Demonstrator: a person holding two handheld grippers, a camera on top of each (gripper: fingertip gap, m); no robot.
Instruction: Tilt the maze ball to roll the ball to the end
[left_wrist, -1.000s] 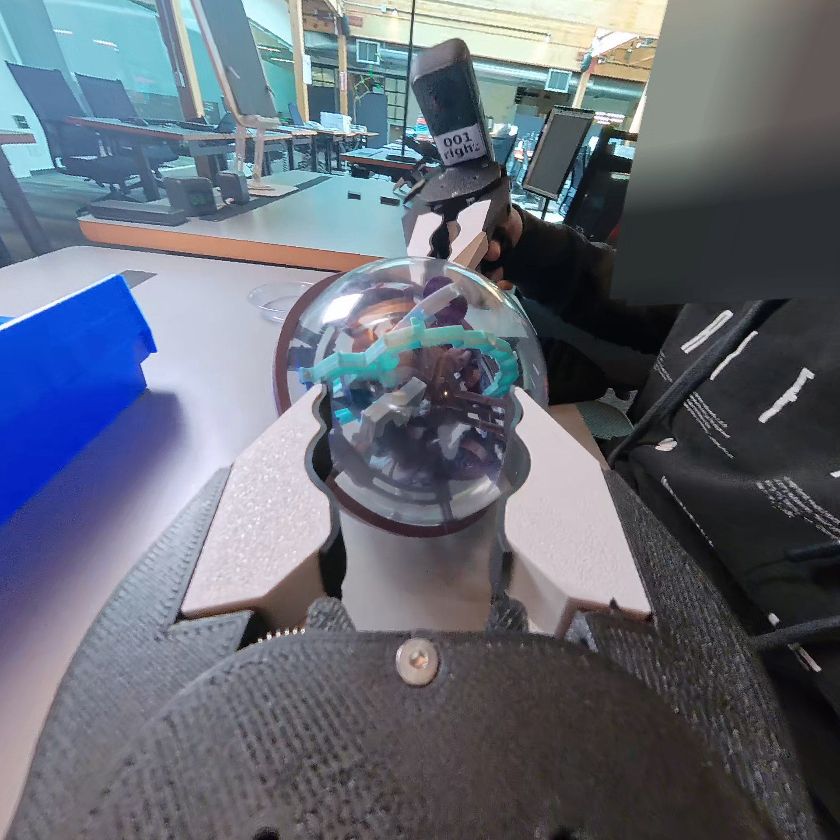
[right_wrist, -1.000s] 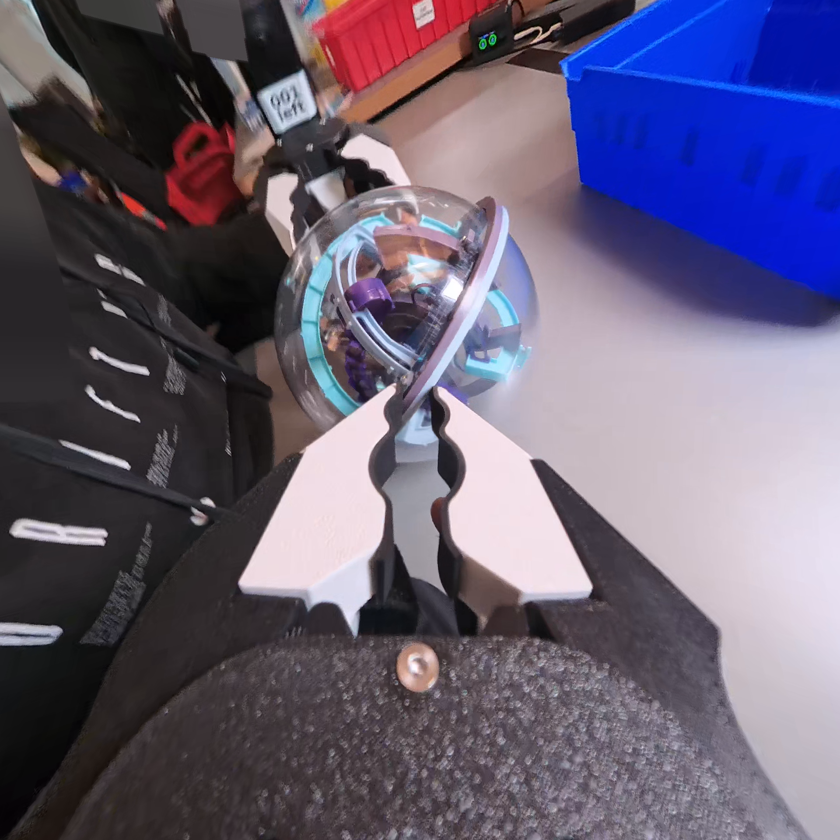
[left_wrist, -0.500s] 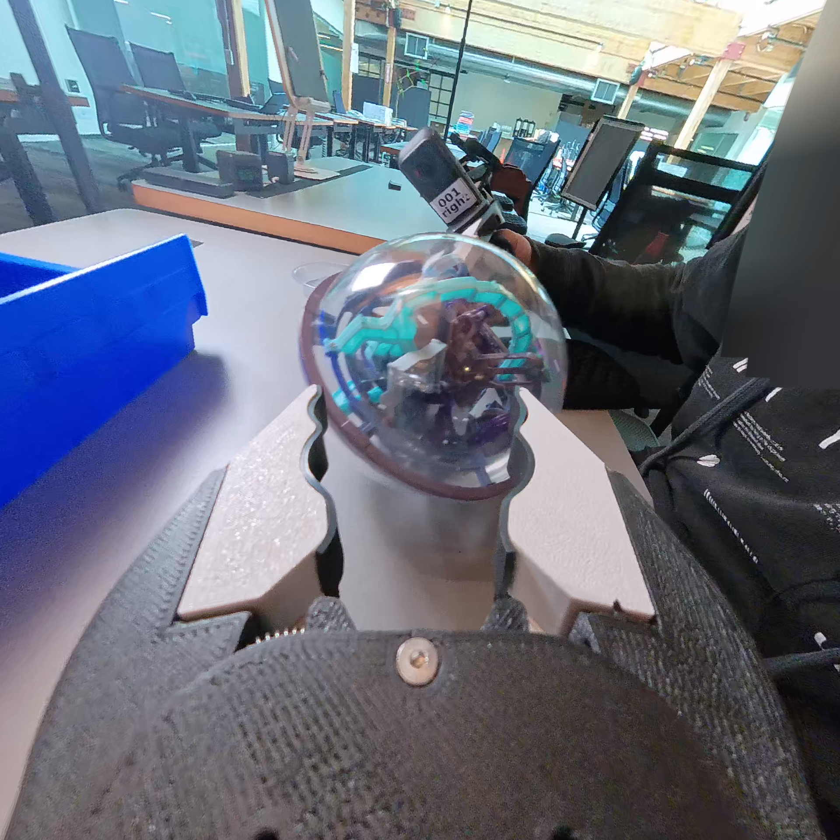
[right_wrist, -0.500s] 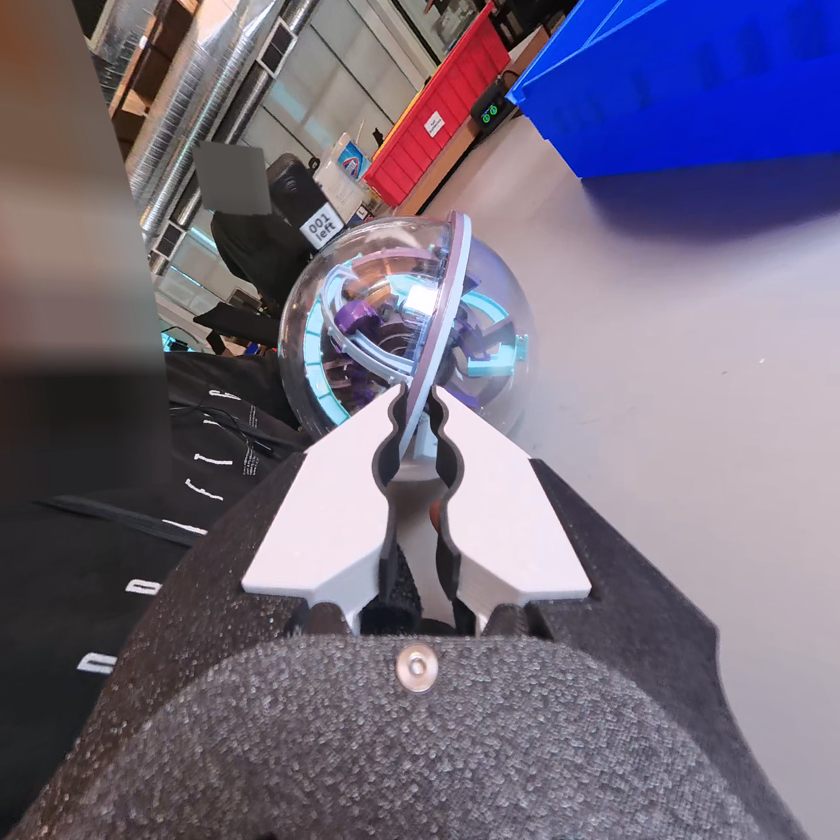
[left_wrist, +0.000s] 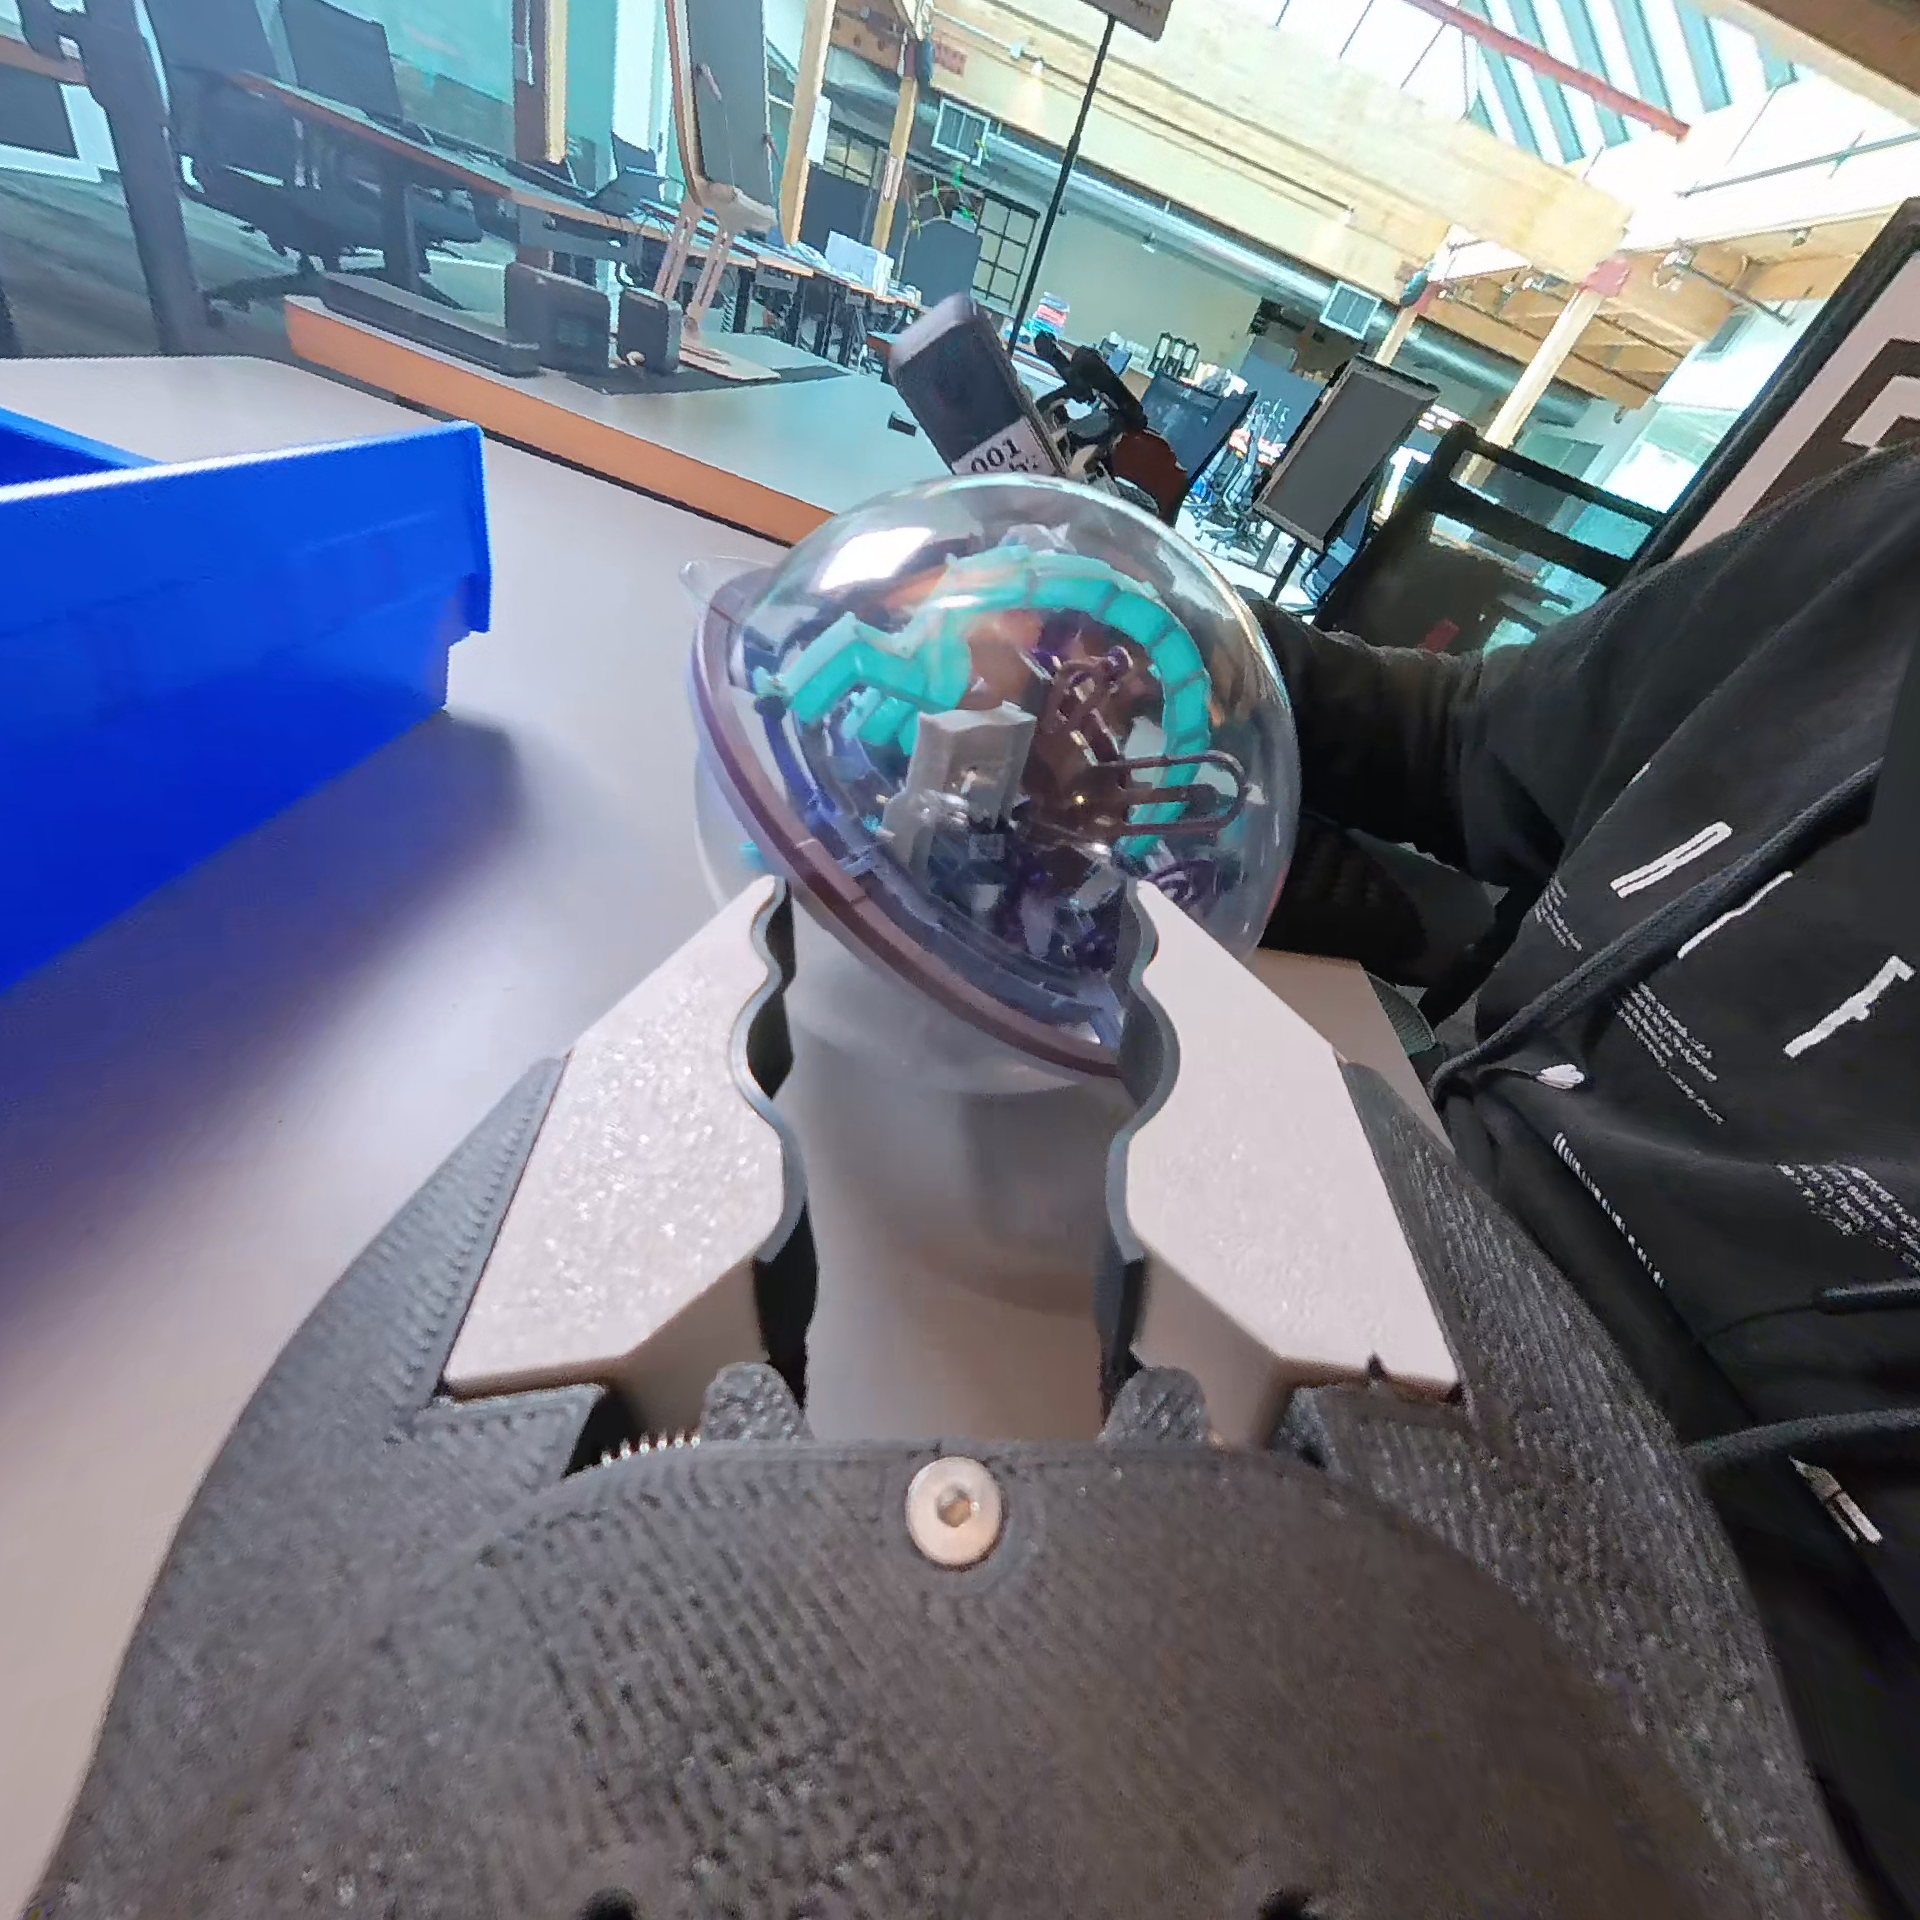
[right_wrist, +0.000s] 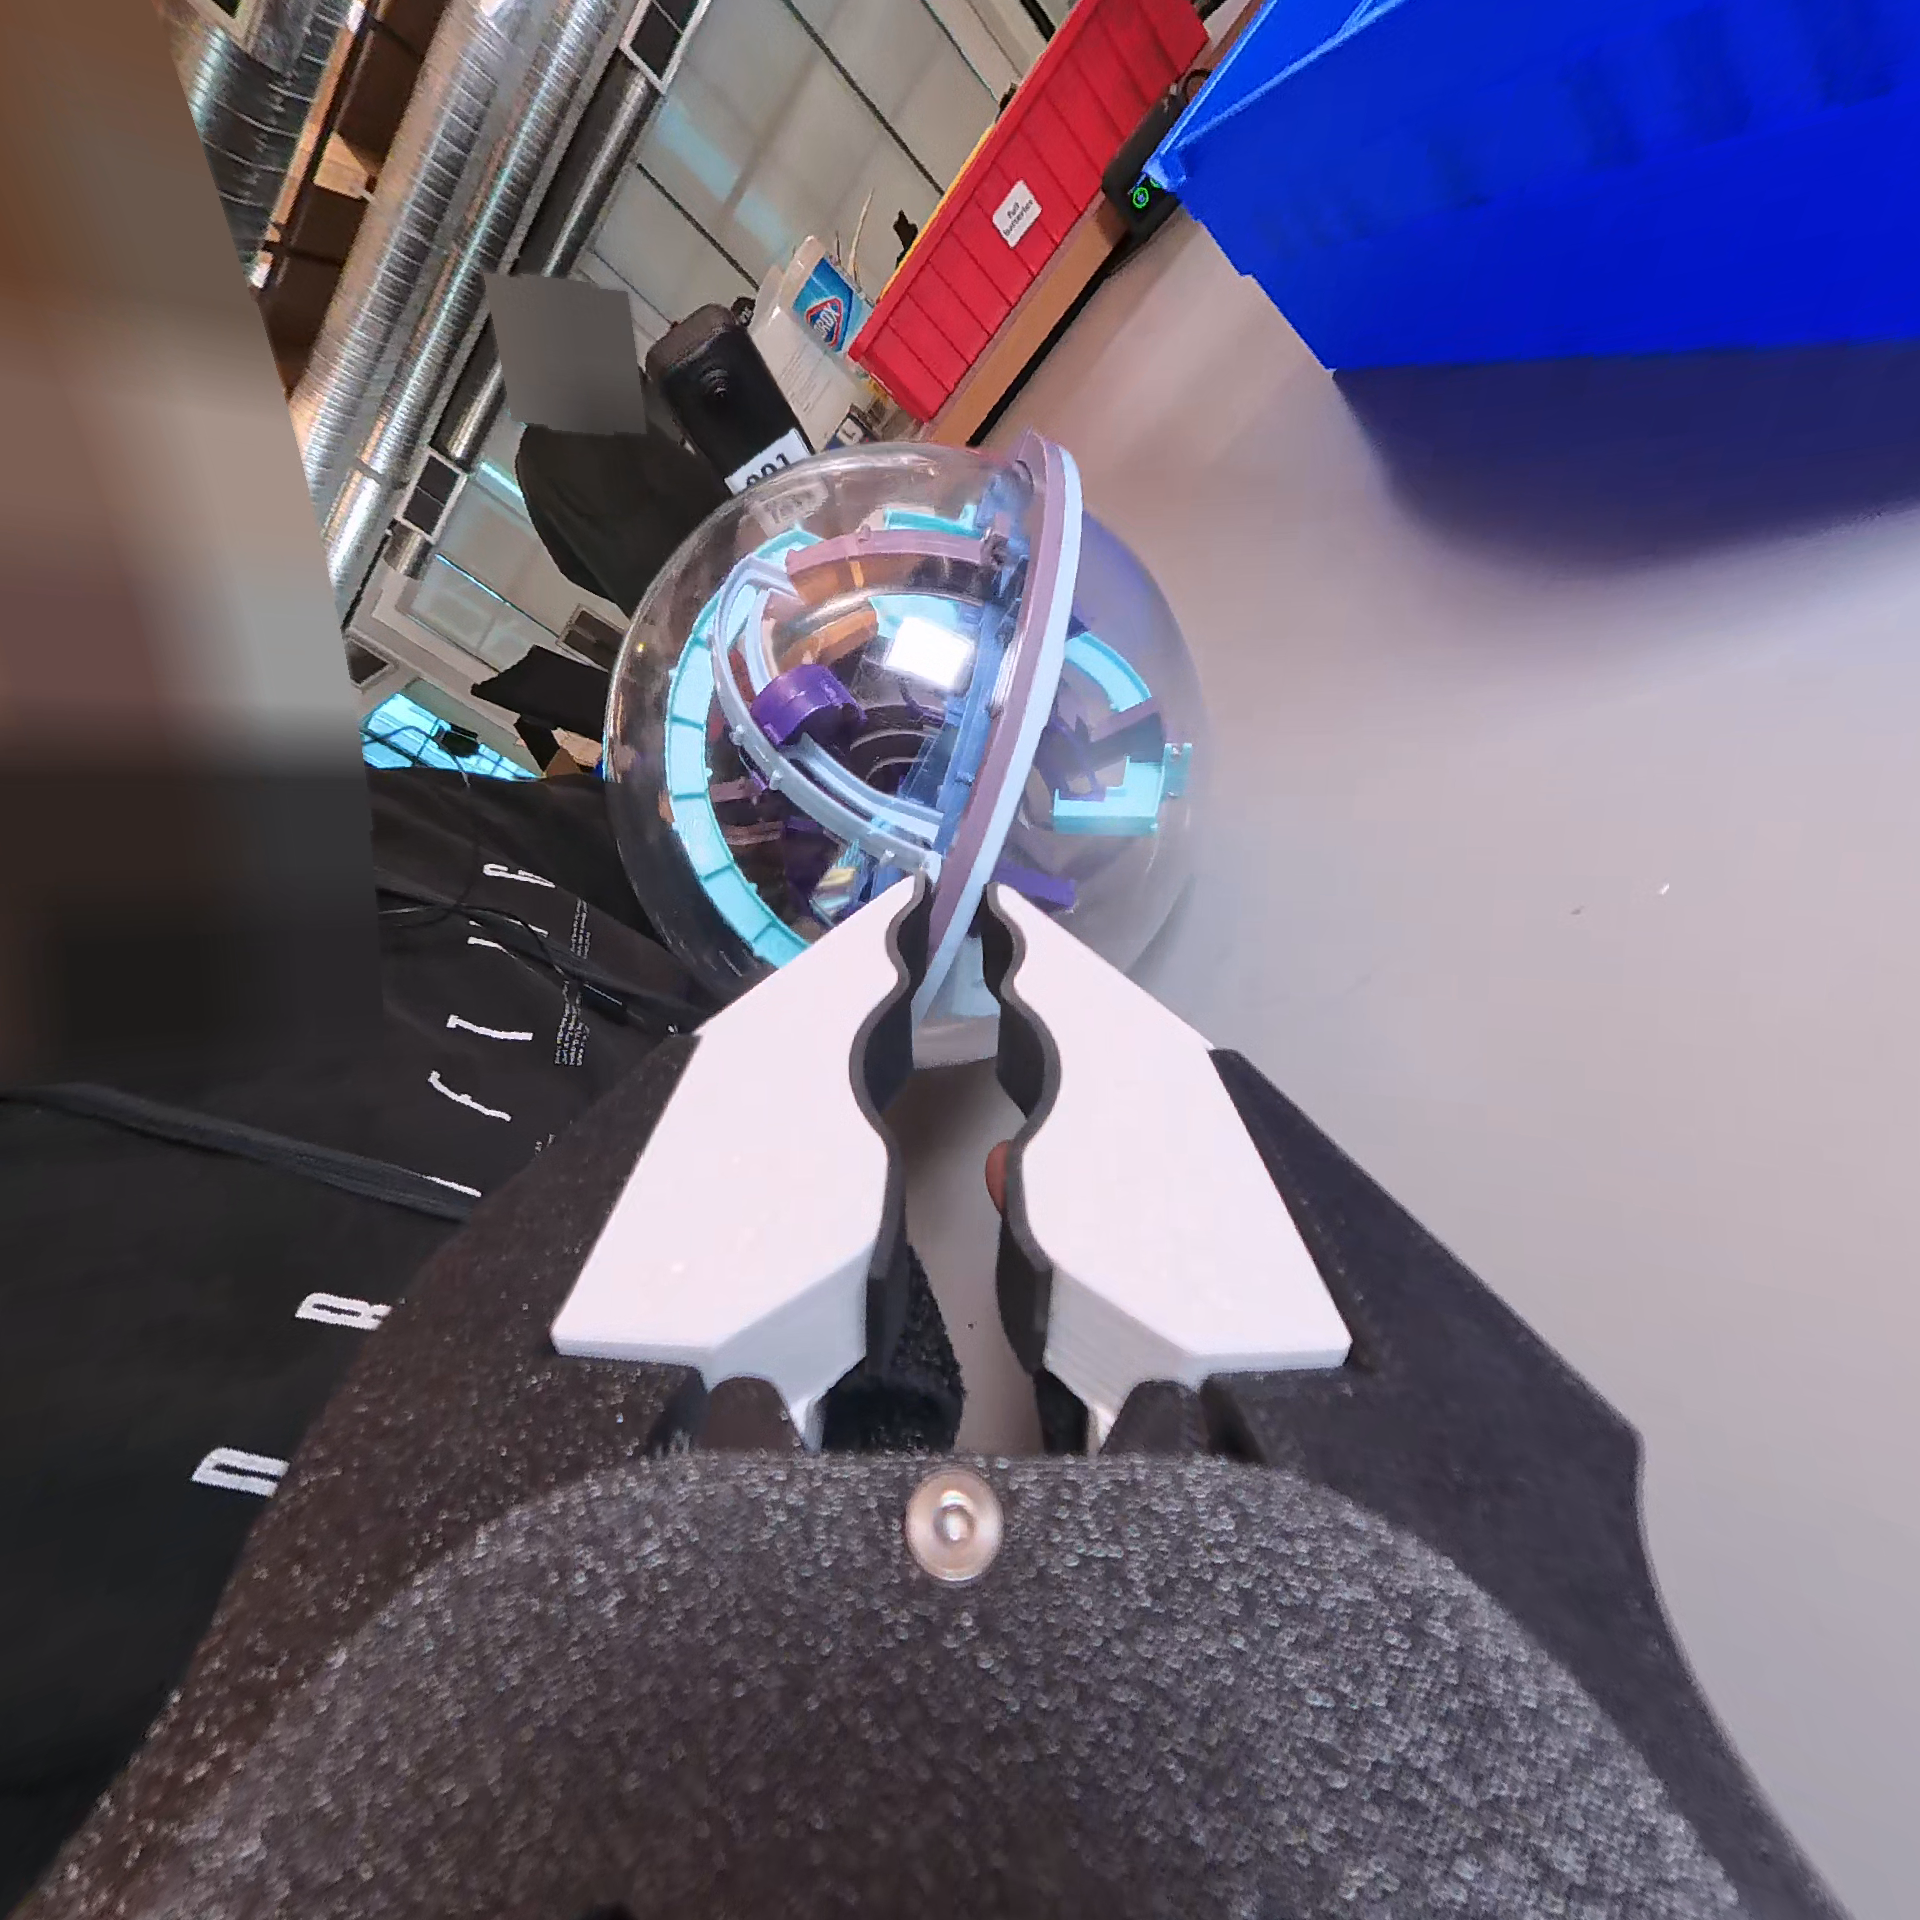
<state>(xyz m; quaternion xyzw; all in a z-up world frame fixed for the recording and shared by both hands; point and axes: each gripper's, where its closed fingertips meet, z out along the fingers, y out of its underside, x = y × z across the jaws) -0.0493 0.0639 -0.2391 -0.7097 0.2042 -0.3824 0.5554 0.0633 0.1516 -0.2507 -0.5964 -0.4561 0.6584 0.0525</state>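
Note:
The maze ball (left_wrist: 1039, 675) is a clear sphere with teal, purple and grey tracks inside and a dark rim around its middle. It is held above the grey table (left_wrist: 468, 883) between both grippers. My left gripper (left_wrist: 954, 914) is shut on its lower sides. My right gripper (right_wrist: 956, 904) is shut on the rim (right_wrist: 1039, 623) of the maze ball (right_wrist: 831, 675), which leans to the right. The right gripper's body (left_wrist: 966, 405) shows behind the ball in the left wrist view. I cannot make out the small ball inside.
A blue bin (left_wrist: 208, 623) stands on the table to the left; it also shows in the right wrist view (right_wrist: 1610, 177) at the upper right. A red bin (right_wrist: 1018, 208) sits farther back. A person's black hoodie (left_wrist: 1662, 935) is close on the right.
Both grippers have turned the maze ball: its rim has gone from near level to a steep diagonal, and the tracks inside have rotated. Both grips have held.

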